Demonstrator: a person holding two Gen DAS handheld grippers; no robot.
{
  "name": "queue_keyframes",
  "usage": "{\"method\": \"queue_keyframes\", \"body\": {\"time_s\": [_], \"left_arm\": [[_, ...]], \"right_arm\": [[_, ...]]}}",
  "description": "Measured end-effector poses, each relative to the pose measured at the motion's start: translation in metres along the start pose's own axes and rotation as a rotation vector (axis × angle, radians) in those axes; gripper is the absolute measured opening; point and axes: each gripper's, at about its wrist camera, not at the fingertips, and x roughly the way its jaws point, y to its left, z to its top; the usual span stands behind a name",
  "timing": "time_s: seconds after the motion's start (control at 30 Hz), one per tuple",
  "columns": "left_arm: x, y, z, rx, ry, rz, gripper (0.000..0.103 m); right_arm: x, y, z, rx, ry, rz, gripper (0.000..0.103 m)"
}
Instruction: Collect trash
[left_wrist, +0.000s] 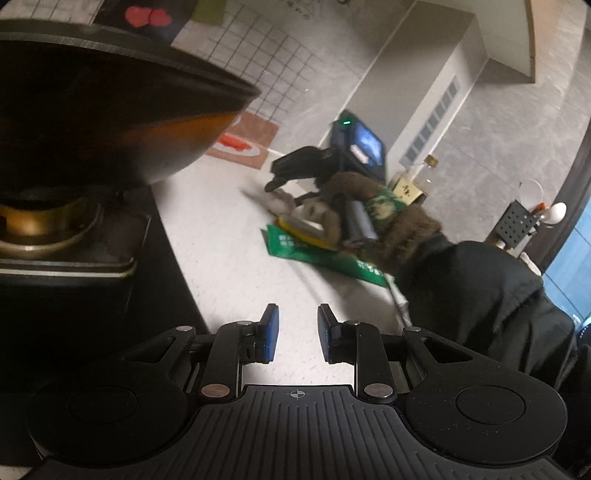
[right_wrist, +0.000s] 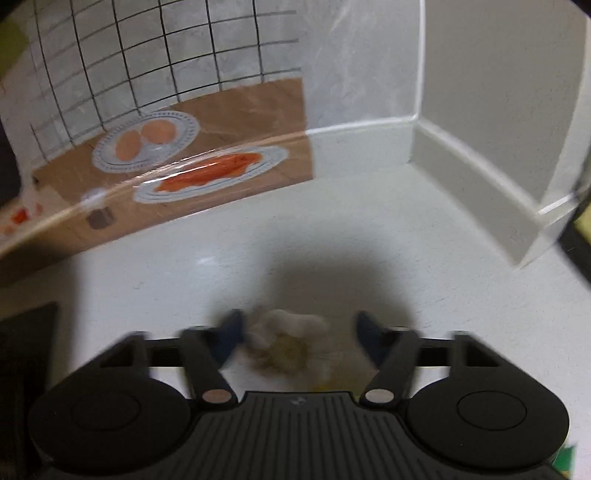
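Left gripper (left_wrist: 297, 334): lower centre of the left view, blue pads parted by a narrow gap, nothing between them, white counter (left_wrist: 221, 229) showing through.

Right gripper (right_wrist: 298, 341): lower centre of the right view, blurred; jaws apart, a crumpled pale wad (right_wrist: 286, 345) lying on the counter between them. The wad sits just beside the left-hand finger; contact cannot be told through the blur. A clear gap separates it from the right-hand finger. Dark shadow on the counter beneath and behind.

Same gripper in the left view: centre of frame, carried by a hand in a brown-and-green furry sleeve (left_wrist: 373, 206), fingers over the wad.

Green packet (left_wrist: 321, 254): flat on the counter, centre of the left view, partly under the sleeve.

Black wok (left_wrist: 110, 110): upper left of the left view, on a burner.

Food-print mat (right_wrist: 207, 162): upper left of the right view, leaning against the tiled wall.
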Motion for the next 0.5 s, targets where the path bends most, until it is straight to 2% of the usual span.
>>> {"method": "queue_keyframes", "body": {"time_s": [0.13,0.3,0.5], "left_arm": [[0.002,0.003,-0.001,-0.029,0.013,-0.02,0.026],[0.0,-0.006,-0.006,-0.019,0.027,-0.046,0.026],[0.005,-0.028,-0.013,0.054,0.031,-0.047,0.026]], "right_arm": [[-0.026,-0.008,-0.025,-0.035,0.023,0.041,0.054],[-0.074,-0.018,-0.075,-0.042,0.073,0.14,0.054],[-0.134,-0.02,-0.142,-0.081,0.132,0.253,0.054]]}}
